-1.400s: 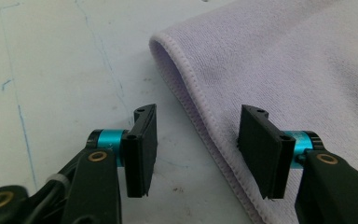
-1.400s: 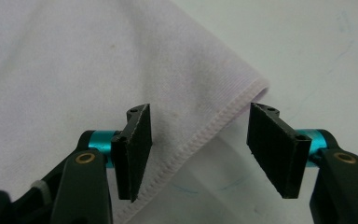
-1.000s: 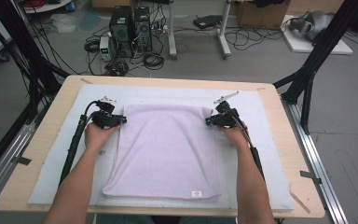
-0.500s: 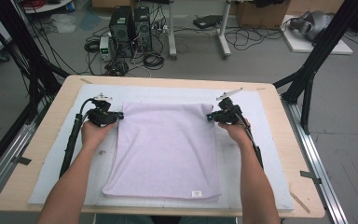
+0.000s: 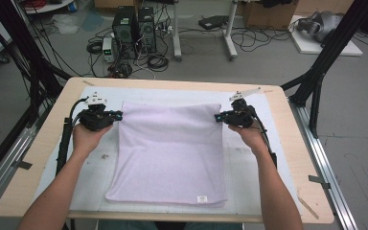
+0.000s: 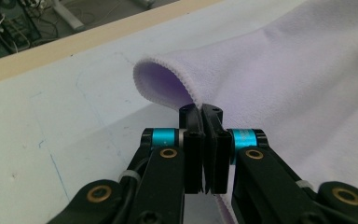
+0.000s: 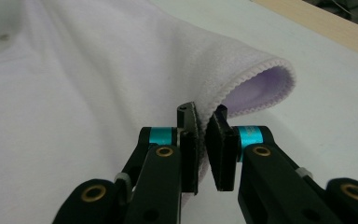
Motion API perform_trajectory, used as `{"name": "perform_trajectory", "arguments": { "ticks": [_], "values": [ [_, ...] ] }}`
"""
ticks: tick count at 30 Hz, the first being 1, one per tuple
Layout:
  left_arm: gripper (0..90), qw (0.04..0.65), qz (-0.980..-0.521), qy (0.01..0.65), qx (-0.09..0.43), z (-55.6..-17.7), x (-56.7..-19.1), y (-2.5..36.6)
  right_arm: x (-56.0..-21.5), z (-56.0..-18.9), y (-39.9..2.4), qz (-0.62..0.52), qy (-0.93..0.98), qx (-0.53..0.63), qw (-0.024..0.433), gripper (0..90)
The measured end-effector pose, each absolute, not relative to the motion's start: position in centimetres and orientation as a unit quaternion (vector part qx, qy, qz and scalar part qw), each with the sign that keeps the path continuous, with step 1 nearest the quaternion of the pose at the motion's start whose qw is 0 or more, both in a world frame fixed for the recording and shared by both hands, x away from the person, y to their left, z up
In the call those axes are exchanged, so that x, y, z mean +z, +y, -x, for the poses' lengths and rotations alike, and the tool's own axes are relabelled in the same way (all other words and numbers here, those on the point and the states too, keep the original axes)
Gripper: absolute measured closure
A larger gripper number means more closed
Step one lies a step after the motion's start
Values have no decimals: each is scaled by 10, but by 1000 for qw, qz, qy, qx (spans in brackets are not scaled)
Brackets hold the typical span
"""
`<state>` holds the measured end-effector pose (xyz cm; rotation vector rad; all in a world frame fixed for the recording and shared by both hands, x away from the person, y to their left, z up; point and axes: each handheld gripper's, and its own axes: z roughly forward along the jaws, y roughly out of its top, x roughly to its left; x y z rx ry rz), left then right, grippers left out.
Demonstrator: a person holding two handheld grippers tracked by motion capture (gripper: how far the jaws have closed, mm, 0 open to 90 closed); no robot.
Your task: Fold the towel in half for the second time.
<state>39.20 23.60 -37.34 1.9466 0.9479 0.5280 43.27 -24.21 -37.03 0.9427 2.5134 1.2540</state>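
Left hand-held gripper (image 5: 116, 115): jaws pinched flat on the hemmed edge of the lilac towel (image 5: 167, 153), near its far-left corner, that corner curling up just beyond the tips in the left gripper view (image 6: 163, 77). Towel spread on the pale mat (image 5: 76, 187) in the middle of the desk (image 5: 33, 167), long axis running from the person's side to the far side, near hem still flat. Cloth inward of each grip, so rightward of the left pinch and leftward of the right one; both hands about equally far along the far edge. Small white label (image 5: 201, 199) at the near hem, right of centre, writing too small to read. Right hand-held gripper (image 5: 218, 116): closed on the far-right edge, hem caught between the pads, corner looping free past them (image 7: 261, 84). Probably a fold toward the near hem next, both corners carried together.
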Motion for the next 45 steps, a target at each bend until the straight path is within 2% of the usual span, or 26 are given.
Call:
{"name": "perform_trajectory", "arguments": {
  "ticks": [7,18,21,24,28,32,37,42,44,45],
  "values": [
    [869,449,-787,362,217,-347,-385,242,-368,-394,-241,-290,850,433,77,839],
    [857,437,-804,357,188,-292,-425,251,-405,-340,-251,-291,860,417,47,815],
    [806,426,-813,359,172,-285,-432,258,-413,-336,-259,-303,860,409,45,766],
    [668,425,-813,363,159,-282,-431,265,-413,-333,-266,-311,852,418,41,673],
    [523,439,-801,377,157,-292,-420,269,-402,-335,-272,-320,840,435,55,524],
    [460,433,-800,384,159,-312,-411,263,-391,-348,-264,-320,844,424,70,433],
    [406,423,-802,391,161,-341,-404,253,-390,-375,-253,-322,848,416,63,390],
    [366,418,-800,411,127,-365,-412,247,-404,-395,-245,-335,852,401,23,372],
    [424,414,-808,406,105,-370,-417,246,-410,-399,-244,-339,855,394,5,402],
    [534,414,-811,402,97,-370,-419,247,-412,-400,-244,-337,857,391,-7,476]
  ]
}}
